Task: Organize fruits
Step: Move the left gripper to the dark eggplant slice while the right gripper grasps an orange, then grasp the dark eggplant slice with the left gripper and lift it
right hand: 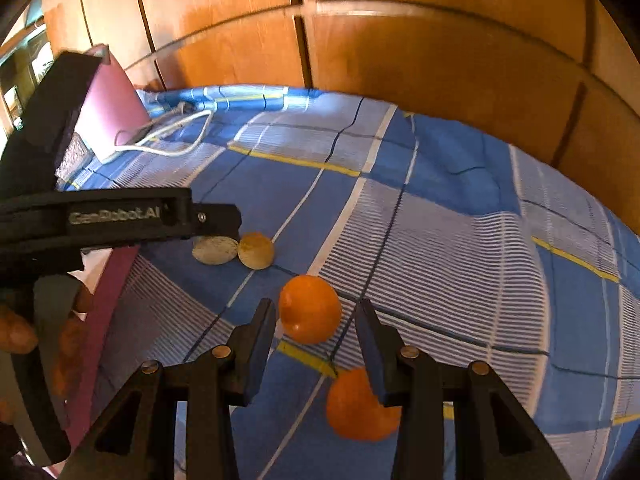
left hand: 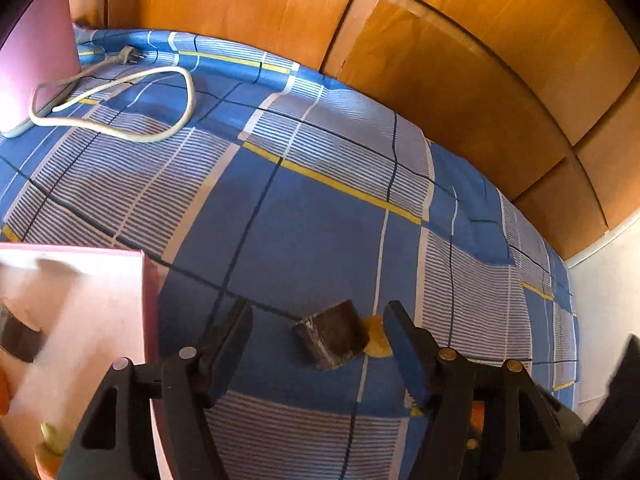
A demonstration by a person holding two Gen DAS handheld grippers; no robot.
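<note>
Right tool, open & empty, is being lowered astride the upper orange, which risks being nudged & rolled across the soft bed twd its near edge; left tool is being held open too.

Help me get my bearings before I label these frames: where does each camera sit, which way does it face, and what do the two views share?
Left wrist: on the left gripper, looking down along its open fingers at the blue checked bedsheet; a pink box at left.
Right wrist: on the right gripper, facing an orange between its open fingers; the left gripper and a hand show at left.
Shared: bedsheet, white cable, wooden wardrobe.
</note>
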